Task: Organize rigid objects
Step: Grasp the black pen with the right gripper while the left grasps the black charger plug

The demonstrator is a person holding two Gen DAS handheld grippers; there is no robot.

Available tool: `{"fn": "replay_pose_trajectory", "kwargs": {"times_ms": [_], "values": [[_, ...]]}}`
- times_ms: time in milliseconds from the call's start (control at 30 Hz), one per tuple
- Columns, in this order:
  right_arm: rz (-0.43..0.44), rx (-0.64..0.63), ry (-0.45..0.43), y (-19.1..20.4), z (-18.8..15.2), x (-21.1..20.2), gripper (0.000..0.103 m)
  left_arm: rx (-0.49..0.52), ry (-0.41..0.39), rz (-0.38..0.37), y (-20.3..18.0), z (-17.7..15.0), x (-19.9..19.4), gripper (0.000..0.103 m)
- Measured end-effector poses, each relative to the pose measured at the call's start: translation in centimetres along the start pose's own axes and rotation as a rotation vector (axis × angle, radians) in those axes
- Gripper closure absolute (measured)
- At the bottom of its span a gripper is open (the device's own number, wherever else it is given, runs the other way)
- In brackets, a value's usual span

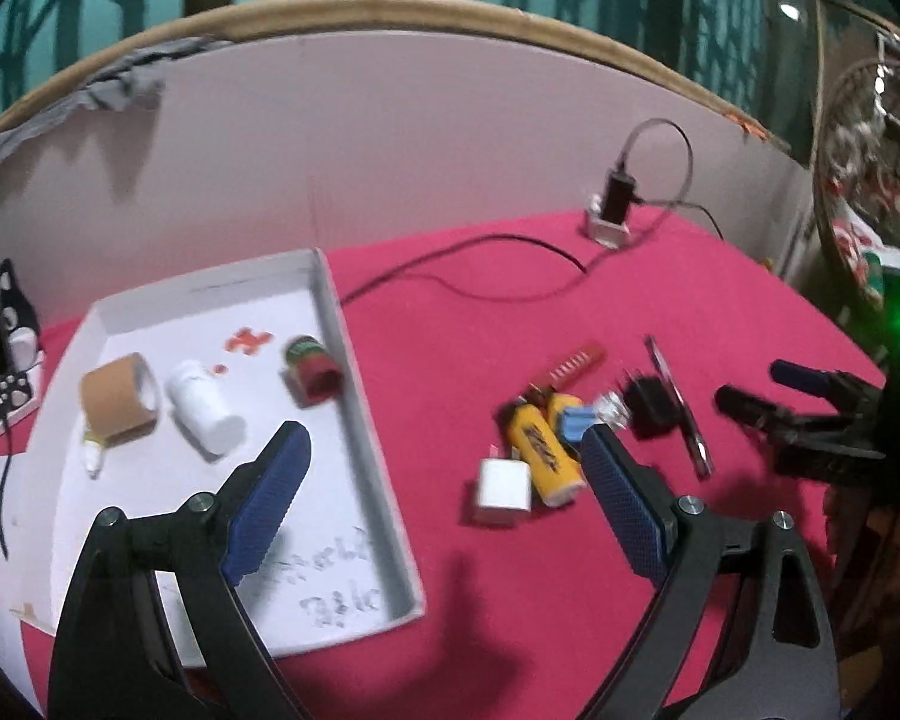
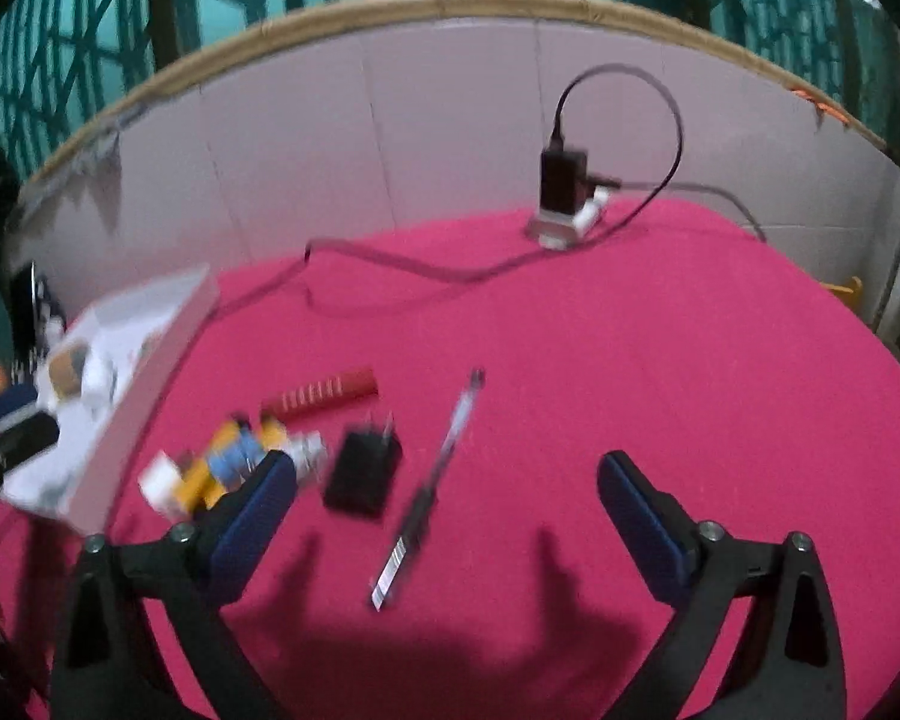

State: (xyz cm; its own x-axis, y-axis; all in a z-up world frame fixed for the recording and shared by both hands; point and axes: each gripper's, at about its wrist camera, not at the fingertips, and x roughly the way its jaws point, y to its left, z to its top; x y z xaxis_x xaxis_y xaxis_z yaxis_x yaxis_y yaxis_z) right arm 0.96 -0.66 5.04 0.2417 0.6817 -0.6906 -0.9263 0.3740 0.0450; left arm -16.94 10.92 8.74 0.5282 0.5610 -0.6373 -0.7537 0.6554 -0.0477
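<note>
On a pink tabletop (image 1: 510,312), a white tray (image 1: 384,456) sits at left w/ a brown tape roll (image 1: 120,399), a white bottle (image 1: 201,414) on its side, and a red-green can (image 1: 312,369) inside. Right of the tray, apart from it, lies a loose cluster: a white plug cube (image 1: 504,489) touching a yellow cylinder w/ black print (image 1: 546,456), a blue piece (image 1: 576,426), a red comb (image 1: 573,363), a black adapter (image 2: 363,474) w/ prongs up, and a pen (image 2: 432,492) lying diagonal just beside it. Left tongs (image 1: 444,480) hang open and empty, straddling the tray's right wall and the cluster. Right tongs (image 2: 447,498) also spread wide, empty, above the adapter and pen; both frames blurred. At the back, a black charger (image 2: 561,183) stands in a white block, cable (image 2: 390,267) trailing across the cloth.
</note>
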Motion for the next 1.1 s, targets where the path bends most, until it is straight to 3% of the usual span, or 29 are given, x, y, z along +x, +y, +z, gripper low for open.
{"fn": "replay_pose_trajectory", "kwargs": {"times_ms": [267, 367, 400, 467, 533, 700, 800, 1100], "values": [[0.016, -0.131, 0.138, 2.6, -1.3, 2.9, 0.042, 0.105, 0.018, -0.028, -2.9, 0.2, 0.9, 0.011], [-0.006, -0.163, 0.150, 2.8, -0.9, 3.7, 0.048, 0.137, 0.033, -0.036, -3.7, 0.8, 1.8, 0.011], [0.003, -0.171, 0.153, 2.8, -0.8, 3.8, 0.054, 0.144, 0.040, -0.043, -4.1, 1.1, 2.2, 0.011], [-0.007, -0.178, 0.159, 2.4, -0.7, 3.8, 0.079, 0.164, 0.052, -0.059, -5.1, 1.6, 2.9, 0.011], [-0.015, -0.173, 0.163, 1.3, -0.8, 3.4, 0.093, 0.200, 0.058, -0.076, -6.4, 2.0, 3.6, 0.011], [-0.050, -0.019, 0.136, -5.0, -1.8, 1.4, 0.093, 0.300, 0.086, -0.151, -10.3, 2.4, 6.1, 0.011], [0.001, 0.080, 0.123, -7.3, -2.0, 0.8, 0.093, 0.327, 0.112, -0.194, -12.2, 2.6, 7.9, 0.027], [0.067, 0.148, 0.116, -8.3, -2.1, 0.9, 0.092, 0.299, 0.249, -0.152, -14.4, 2.2, 11.8, 0.030]]}}
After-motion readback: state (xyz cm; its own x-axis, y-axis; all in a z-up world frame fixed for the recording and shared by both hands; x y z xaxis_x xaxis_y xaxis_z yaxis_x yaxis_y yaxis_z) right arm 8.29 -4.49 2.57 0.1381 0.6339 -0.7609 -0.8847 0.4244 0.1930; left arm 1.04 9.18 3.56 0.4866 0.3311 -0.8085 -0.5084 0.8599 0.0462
